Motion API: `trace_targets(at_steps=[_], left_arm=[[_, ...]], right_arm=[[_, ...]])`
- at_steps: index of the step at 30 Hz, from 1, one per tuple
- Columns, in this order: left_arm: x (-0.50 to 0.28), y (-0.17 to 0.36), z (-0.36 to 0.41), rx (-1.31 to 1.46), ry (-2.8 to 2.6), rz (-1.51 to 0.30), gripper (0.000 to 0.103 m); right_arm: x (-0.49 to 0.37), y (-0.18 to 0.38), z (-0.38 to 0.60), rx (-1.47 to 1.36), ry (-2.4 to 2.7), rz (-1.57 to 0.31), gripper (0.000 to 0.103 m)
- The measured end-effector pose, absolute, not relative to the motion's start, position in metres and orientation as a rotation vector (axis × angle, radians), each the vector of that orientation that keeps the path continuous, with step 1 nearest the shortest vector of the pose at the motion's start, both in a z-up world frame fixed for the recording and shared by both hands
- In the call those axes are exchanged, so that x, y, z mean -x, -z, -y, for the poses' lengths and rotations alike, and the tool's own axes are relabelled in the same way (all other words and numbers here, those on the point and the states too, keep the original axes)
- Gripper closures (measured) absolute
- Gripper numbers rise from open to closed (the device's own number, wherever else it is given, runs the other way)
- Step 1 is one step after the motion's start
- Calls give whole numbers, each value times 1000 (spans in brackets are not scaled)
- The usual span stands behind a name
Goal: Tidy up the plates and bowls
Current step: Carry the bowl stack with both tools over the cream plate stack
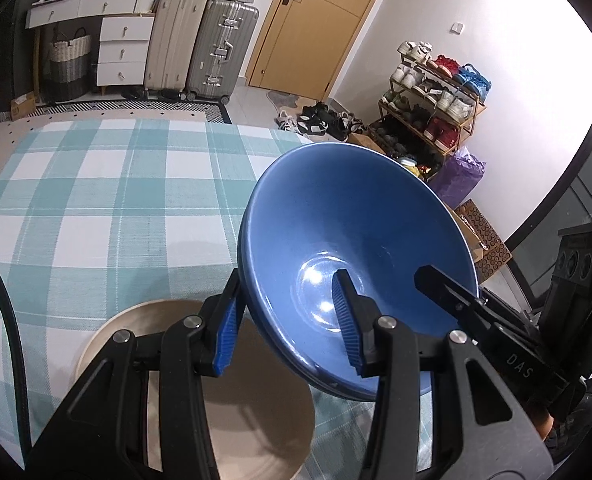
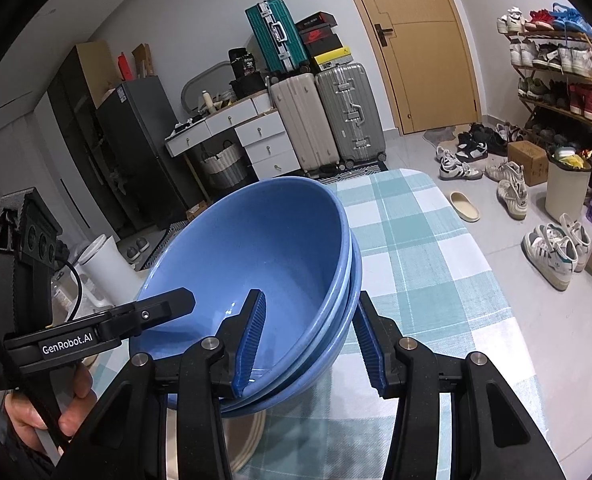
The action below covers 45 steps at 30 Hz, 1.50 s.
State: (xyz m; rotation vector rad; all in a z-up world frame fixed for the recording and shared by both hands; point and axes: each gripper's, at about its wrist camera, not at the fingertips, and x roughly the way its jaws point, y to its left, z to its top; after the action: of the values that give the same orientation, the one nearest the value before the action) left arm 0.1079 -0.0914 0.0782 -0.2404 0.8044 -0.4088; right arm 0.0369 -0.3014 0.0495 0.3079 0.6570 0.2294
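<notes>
Both grippers are straddling opposite rim walls of the stacked blue bowls (image 2: 256, 264). The left gripper (image 1: 288, 324) and right gripper (image 2: 309, 340) are gripping them, tilted, above the beige plate (image 1: 256, 432) on the checked tablecloth (image 1: 96, 200).

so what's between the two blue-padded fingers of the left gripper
The wall of the stacked blue ceramic bowls: the left gripper has one pad outside and one inside, seen in the left wrist view.
</notes>
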Motion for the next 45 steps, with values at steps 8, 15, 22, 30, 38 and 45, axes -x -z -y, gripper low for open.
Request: trace_targets(at_steps=[8,15,22,30,38,45], left_arm=[[-79,-93,74,242,374,-786,62],[-55,-98,52,258,337,-774,62],[-27,-97,25,268,282,-758,62],[-7,-83,-6,290,222,-758,62],[-4,-65,-24,300,184,-784,62],[-11,-51,-25,306,173,-816,62]], right_arm=[[-24,-58,282,-285,-257,-652,57],[-17,-61,261,-262,-293,-656,57],[-12,-57,234,-239,-338,-669,57],[-10,-46,203,-198,-391,-693,57],[-13,-30,182,-181,-423,-735,57],[-19,-20,174,-169,-434,-764,57]])
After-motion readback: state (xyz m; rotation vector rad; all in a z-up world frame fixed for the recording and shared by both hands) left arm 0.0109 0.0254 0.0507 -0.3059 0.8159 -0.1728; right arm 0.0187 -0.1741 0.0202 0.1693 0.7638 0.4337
